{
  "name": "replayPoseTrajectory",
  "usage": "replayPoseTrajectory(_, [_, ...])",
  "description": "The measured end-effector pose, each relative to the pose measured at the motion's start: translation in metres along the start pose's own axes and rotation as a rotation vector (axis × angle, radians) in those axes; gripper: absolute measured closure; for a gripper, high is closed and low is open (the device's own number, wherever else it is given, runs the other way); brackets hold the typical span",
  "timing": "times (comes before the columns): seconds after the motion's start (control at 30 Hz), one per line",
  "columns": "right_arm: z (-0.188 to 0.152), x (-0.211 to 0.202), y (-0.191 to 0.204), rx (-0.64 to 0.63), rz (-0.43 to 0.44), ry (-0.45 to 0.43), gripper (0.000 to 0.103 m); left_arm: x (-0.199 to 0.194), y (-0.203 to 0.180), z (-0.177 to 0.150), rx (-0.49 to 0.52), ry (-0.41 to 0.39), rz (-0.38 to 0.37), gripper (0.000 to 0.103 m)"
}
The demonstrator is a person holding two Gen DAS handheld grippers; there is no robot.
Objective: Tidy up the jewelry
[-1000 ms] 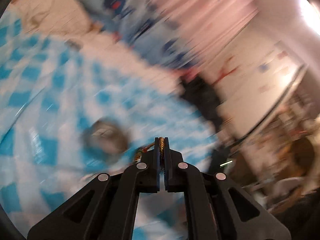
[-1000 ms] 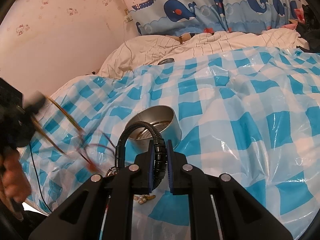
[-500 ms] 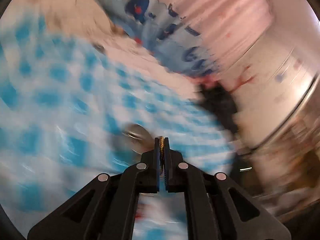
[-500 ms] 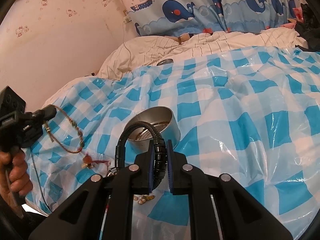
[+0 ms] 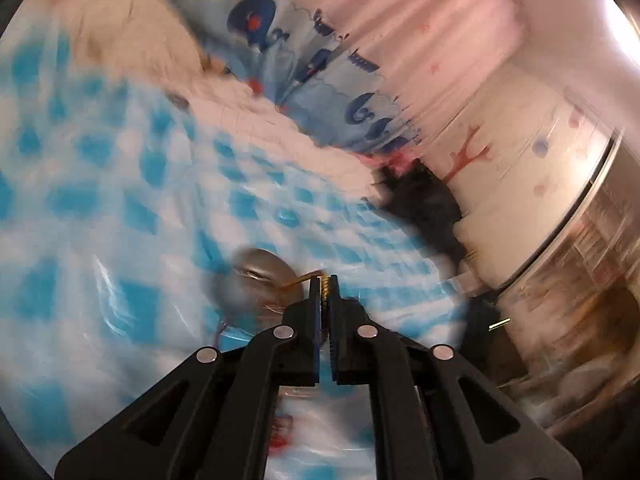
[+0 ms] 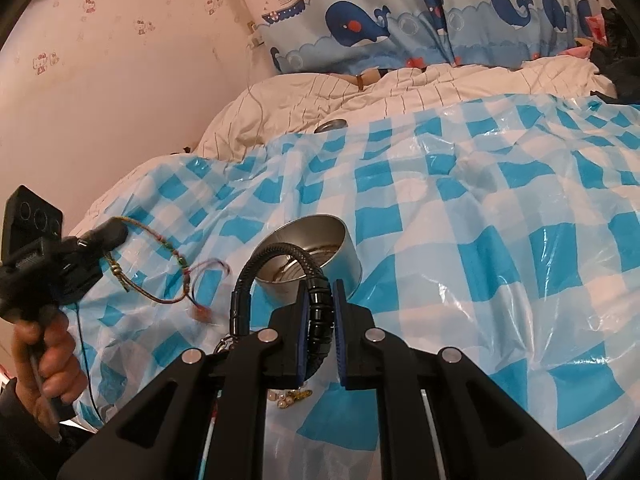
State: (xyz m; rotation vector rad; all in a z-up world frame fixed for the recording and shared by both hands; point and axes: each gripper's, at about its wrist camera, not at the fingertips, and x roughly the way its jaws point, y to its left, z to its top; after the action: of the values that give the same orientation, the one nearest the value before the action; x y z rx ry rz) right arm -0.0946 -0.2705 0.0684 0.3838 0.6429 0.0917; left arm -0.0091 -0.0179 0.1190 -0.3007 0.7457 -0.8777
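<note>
Black braided bracelet (image 6: 280, 268) was clamped between the nearly closed fingers of the right tool (image 6: 322, 312), its loop arching up and left in front of the round metal tin (image 6: 320, 250). The tin sat open on the blue-and-white checked plastic sheet (image 6: 500, 240) over the bed. Thin woven cord bracelet (image 6: 168, 248) with small beads and a red tassel hung from the pinched-shut left tool (image 6: 116, 232) — held off to the left of the tin, above the sheet. In the left wrist view that tool (image 5: 325, 292) was closed on the gold-coloured cord (image 5: 326, 286), the tin (image 5: 260, 280) blurred just beyond its tips. Small pearl-and-gold pieces (image 6: 290, 396) lay on the sheet under the right tool. Whale-print curtain (image 6: 360, 28) hung behind; wallpaper (image 6: 100, 60) carried small cat figures — no readable writing anywhere.
</note>
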Motion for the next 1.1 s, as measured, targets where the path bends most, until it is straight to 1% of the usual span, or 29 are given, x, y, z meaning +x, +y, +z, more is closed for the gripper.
replayPoseTrajectory(0.03, [0.0, -0.001, -0.001, -0.001, 0.004, 0.006, 0.091, 0.025, 0.006, -0.003, 0.044, 0.13, 0.212, 0.099])
replayPoseTrajectory(0.07, [-0.001, -0.001, -0.001, -0.004, 0.005, 0.012, 0.091, 0.044, 0.022, -0.01, -0.01, 0.223, 0.306, 0.1])
replayPoseTrajectory(0.1, [-0.002, -0.002, -0.001, -0.009, 0.004, 0.016, 0.091, 0.045, 0.034, -0.015, -0.082, 0.224, 0.282, 0.1])
replayPoseTrajectory(0.13, [-0.001, -0.004, -0.001, -0.009, 0.003, 0.013, 0.091, 0.038, 0.036, -0.015, -0.152, 0.192, 0.199, 0.1])
replayPoseTrajectory(0.17, [0.0, -0.007, -0.003, -0.006, 0.004, 0.007, 0.091, 0.032, 0.028, -0.011, -0.129, 0.16, 0.191, 0.1])
replayPoseTrajectory(0.2, [0.001, -0.01, -0.004, -0.002, 0.004, -0.001, 0.091, 0.026, 0.016, -0.008, -0.08, 0.128, 0.211, 0.1])
replayPoseTrajectory(0.23, [0.002, -0.01, -0.004, -0.001, 0.005, -0.002, 0.091, 0.019, 0.007, -0.004, -0.05, 0.091, 0.198, 0.1])
replayPoseTrajectory(0.27, [0.002, -0.01, -0.003, -0.003, 0.005, 0.0, 0.091, 0.011, 0.005, -0.002, -0.075, 0.045, 0.105, 0.1])
replayPoseTrajectory(0.3, [0.001, -0.009, -0.003, -0.005, 0.006, 0.006, 0.091, 0.007, 0.006, 0.0, -0.1, 0.016, 0.03, 0.1])
replayPoseTrajectory(0.33, [0.001, -0.008, -0.002, -0.007, 0.006, 0.009, 0.091, 0.0, 0.003, 0.002, -0.13, -0.035, -0.105, 0.1])
replayPoseTrajectory(0.37, [0.002, -0.007, -0.001, -0.009, 0.006, 0.008, 0.091, -0.003, 0.002, 0.007, -0.129, -0.055, -0.132, 0.1])
replayPoseTrajectory(0.47, [0.002, -0.006, -0.001, -0.008, 0.001, 0.004, 0.091, -0.008, 0.004, 0.005, -0.099, -0.054, -0.128, 0.1])
replayPoseTrajectory(0.5, [0.002, -0.005, -0.002, -0.004, 0.001, 0.006, 0.091, -0.009, 0.004, 0.004, -0.095, -0.042, -0.099, 0.1])
replayPoseTrajectory(0.57, [0.003, -0.004, -0.001, -0.003, 0.002, 0.003, 0.091, -0.001, 0.005, -0.001, -0.078, 0.021, 0.022, 0.1])
replayPoseTrajectory(0.6, [0.004, -0.003, 0.001, -0.008, 0.002, 0.001, 0.091, -0.001, 0.012, -0.004, -0.077, 0.039, 0.056, 0.099])
replayPoseTrajectory(0.63, [0.006, -0.002, 0.002, -0.013, 0.002, 0.0, 0.091, 0.009, 0.021, -0.007, -0.09, 0.069, 0.111, 0.099])
replayPoseTrajectory(0.67, [0.008, -0.001, 0.005, -0.022, 0.003, 0.0, 0.091, 0.007, 0.031, -0.009, -0.104, 0.095, 0.157, 0.099])
replayPoseTrajectory(0.7, [0.01, 0.001, 0.007, -0.029, 0.003, 0.002, 0.091, 0.013, 0.037, -0.011, -0.114, 0.116, 0.197, 0.099])
replayPoseTrajectory(0.73, [0.012, 0.003, 0.009, -0.039, 0.002, 0.002, 0.091, 0.016, 0.045, -0.012, -0.137, 0.132, 0.219, 0.098])
replayPoseTrajectory(0.77, [0.016, 0.005, 0.011, -0.048, 0.001, -0.001, 0.091, 0.016, 0.057, -0.012, -0.158, 0.141, 0.223, 0.096])
replayPoseTrajectory(0.8, [0.024, 0.009, 0.014, -0.061, 0.0, -0.007, 0.091, 0.016, 0.061, -0.013, -0.172, 0.149, 0.228, 0.095])
replayPoseTrajectory(0.83, [0.03, 0.012, 0.016, -0.069, 0.0, -0.013, 0.091, 0.016, 0.063, -0.014, -0.173, 0.156, 0.246, 0.091])
replayPoseTrajectory(0.9, [0.044, 0.019, 0.021, -0.091, -0.004, -0.024, 0.091, 0.022, 0.067, -0.015, -0.15, 0.172, 0.286, 0.083])
replayPoseTrajectory(0.97, [0.055, 0.027, 0.025, -0.112, -0.008, -0.029, 0.091, 0.027, 0.067, -0.018, -0.106, 0.212, 0.334, 0.069])
replayPoseTrajectory(1.03, [0.064, 0.038, 0.026, -0.131, -0.02, -0.023, 0.091, 0.037, 0.071, -0.02, -0.081, 0.25, 0.379, 0.065])
replayPoseTrajectory(1.1, [0.066, 0.045, 0.024, -0.135, -0.027, -0.013, 0.091, 0.047, 0.075, -0.02, -0.066, 0.281, 0.41, 0.064])
